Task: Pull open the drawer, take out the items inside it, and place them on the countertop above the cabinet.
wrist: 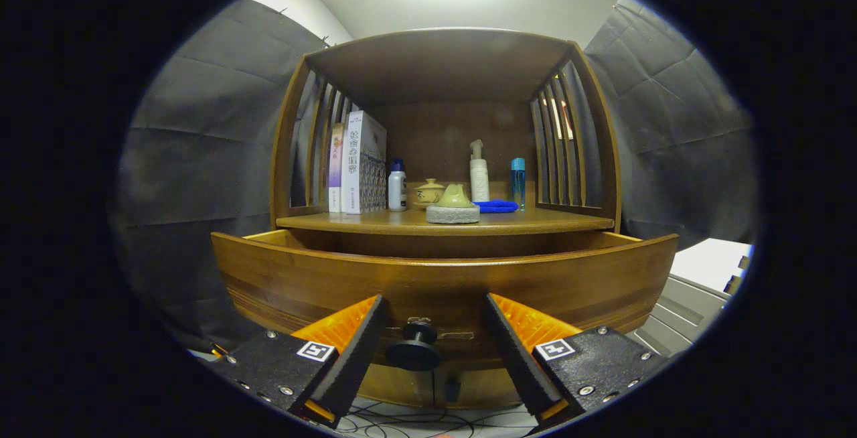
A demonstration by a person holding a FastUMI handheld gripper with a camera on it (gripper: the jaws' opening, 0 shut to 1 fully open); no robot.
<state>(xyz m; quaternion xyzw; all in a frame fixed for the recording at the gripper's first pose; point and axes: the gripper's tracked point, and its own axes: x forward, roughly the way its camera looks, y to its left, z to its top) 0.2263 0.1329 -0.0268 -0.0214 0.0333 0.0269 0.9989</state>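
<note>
The gripper (pixel 434 351) is spread wide with nothing gripped: its two fingers stand on either side of the dark round knob (pixel 415 347), clear of it on both sides. The knob sits at the middle of the drawer front (pixel 321 284), and the wooden drawer (pixel 602 250) is pulled partway out of the cabinet toward the fingers. What lies inside it is hidden behind the front panel.

Beyond the drawer, the countertop (pixel 535 222) carries a stone block with a small green piece on top (pixel 453 206) at its near edge. Farther back stand upright books (pixel 358 163) on the left, a white bottle with a blue cap (pixel 398 185), a small lidded cup (pixel 428 193), a white pump bottle (pixel 479 173), a blue cloth (pixel 497 206) and a slim blue bottle (pixel 518 182) on the right.
</note>
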